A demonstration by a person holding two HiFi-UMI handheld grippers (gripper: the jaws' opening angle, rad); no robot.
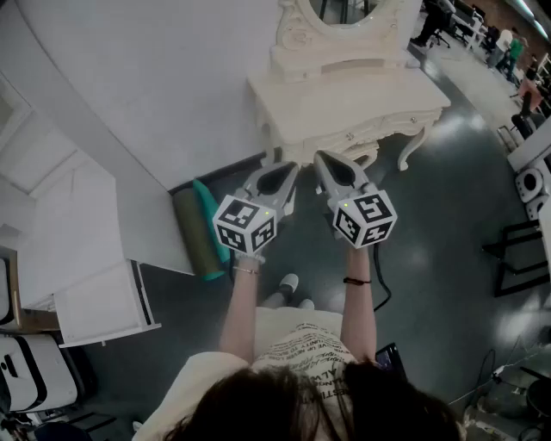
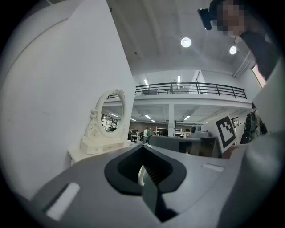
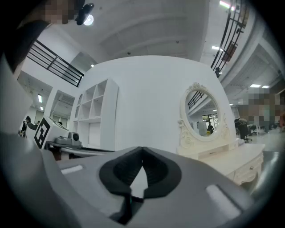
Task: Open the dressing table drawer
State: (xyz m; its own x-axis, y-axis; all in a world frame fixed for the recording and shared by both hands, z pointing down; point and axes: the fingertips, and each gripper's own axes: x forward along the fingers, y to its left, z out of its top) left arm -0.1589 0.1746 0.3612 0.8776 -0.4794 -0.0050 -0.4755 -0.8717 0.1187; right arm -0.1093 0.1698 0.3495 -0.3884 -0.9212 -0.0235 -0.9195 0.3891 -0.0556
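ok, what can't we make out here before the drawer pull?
- Drawer front: head view, too small to show any detail.
- Mirror: head view, top cut off by the picture's edge.
- Dressing table front: left gripper view, hidden behind the left tool.

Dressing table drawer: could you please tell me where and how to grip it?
Probably take the small pull on the drawer front, coming level from the person's side: the front faces them below the dressing table top. The right claw, shut now, must open first.
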